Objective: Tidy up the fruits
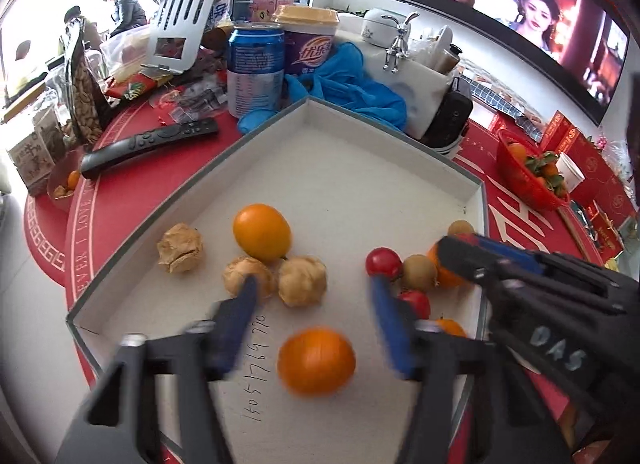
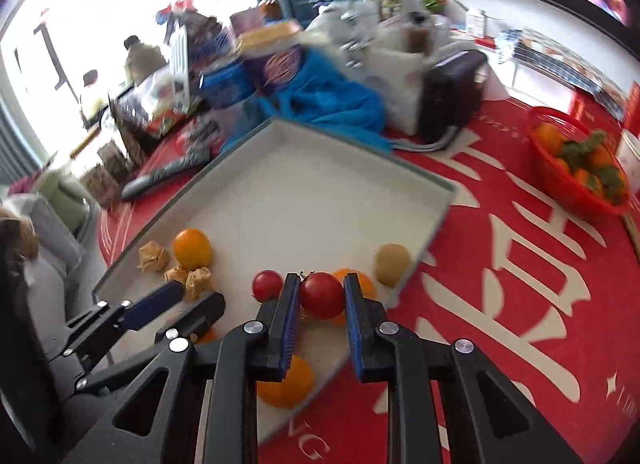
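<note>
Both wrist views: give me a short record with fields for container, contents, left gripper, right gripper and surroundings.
container: shallow grey-rimmed white cardboard tray on a red printed table mat
contents: round oranges, papery tan husked fruits, small brown round fruits, red cherry tomatoes
left gripper: jaws open, an orange lying between them, untouched
right gripper: jaws shut on a red tomato
surroundings: red plastic basket of tangerines, blue drink can
</note>
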`<state>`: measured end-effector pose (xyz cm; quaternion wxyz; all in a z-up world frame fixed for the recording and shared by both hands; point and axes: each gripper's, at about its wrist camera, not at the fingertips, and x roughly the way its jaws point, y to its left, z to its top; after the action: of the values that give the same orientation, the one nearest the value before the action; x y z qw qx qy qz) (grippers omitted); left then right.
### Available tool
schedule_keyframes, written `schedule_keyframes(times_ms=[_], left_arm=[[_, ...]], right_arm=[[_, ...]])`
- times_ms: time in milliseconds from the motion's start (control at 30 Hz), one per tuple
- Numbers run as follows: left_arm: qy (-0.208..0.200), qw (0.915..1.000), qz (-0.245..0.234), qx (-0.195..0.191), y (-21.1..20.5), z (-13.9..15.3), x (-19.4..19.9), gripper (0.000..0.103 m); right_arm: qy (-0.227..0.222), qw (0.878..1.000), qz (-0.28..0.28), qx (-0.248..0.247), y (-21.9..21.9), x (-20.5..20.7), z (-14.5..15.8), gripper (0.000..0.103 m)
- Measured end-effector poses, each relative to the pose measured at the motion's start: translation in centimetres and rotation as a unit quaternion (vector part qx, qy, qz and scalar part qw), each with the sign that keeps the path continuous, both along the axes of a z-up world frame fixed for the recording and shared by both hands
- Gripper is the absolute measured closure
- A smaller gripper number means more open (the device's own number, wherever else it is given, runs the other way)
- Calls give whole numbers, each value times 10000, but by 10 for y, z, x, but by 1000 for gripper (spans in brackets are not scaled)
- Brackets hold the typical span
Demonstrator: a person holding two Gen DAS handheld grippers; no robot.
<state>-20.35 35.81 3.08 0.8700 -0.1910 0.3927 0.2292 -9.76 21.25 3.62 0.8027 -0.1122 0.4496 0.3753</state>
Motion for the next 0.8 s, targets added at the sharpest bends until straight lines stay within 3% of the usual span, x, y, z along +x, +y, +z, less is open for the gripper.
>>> schedule_keyframes(times_ms=[100, 133, 167, 200, 333, 467, 500, 533, 600, 800], left_arm=[[36, 9999, -8, 94, -2, 3, 1, 20], [94, 9999, 7, 81, -3, 2, 1, 18], [136, 9999, 33, 66, -2, 2, 1, 17], [163, 9998, 41, 59, -2, 2, 2, 15], [239, 9995, 57, 221, -4, 5, 4, 11], [309, 9987, 22, 398, -9, 7, 4, 10], [268, 9991, -17, 316, -9, 7, 3, 10], [220, 9995, -52, 208, -8, 6, 3, 10], [185, 9998, -65, 58, -6, 4, 3, 10], [270, 9996, 15, 102, -6, 1, 5, 10]], right_arm=[[47, 9998, 136, -133, 10, -3, -2, 75], [16, 9997, 143, -176, 12, -2, -1, 54], [-14, 9997, 152, -194, 13, -3, 0, 25], [-52, 9997, 168, -191, 14, -4, 2, 17], [-276, 9988, 248, -310, 18, -9, 12, 16], [-228, 9983, 264, -466, 20, -10, 14, 16], [-219, 9982, 250, -491, 20, -9, 14, 14], [-199, 9981, 229, -536, 20, -9, 13, 0], [-201, 9978, 143, -612, 18, -8, 12, 0], [-92, 9983, -31, -580, 8, -1, 18, 0]])
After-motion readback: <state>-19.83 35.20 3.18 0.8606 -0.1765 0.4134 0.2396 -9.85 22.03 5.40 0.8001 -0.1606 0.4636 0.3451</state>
